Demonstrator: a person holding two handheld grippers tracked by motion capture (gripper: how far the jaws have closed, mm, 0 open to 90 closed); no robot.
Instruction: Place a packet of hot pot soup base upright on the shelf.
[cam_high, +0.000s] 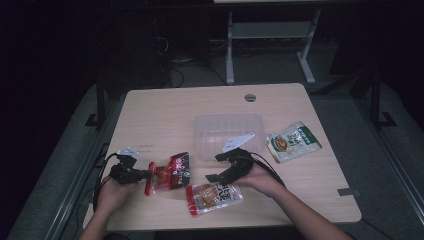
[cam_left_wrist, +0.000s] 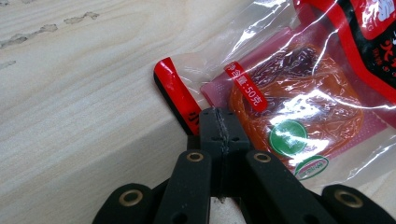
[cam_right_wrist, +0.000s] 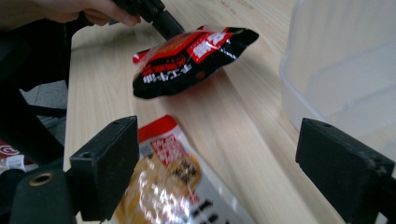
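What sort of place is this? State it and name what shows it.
Probably a lab or workshop set up for recording, not a home: a bare wooden table in a dark room, metal frame legs and cables on the floor behind, and a person working snack packets with a hand-held gripper.

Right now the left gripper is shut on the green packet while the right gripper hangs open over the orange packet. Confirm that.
Not quite. The left gripper is shut on the red and black packet, as the left gripper view shows; the green packet lies untouched right of the clear tub. The right gripper does hang open over the orange packet.
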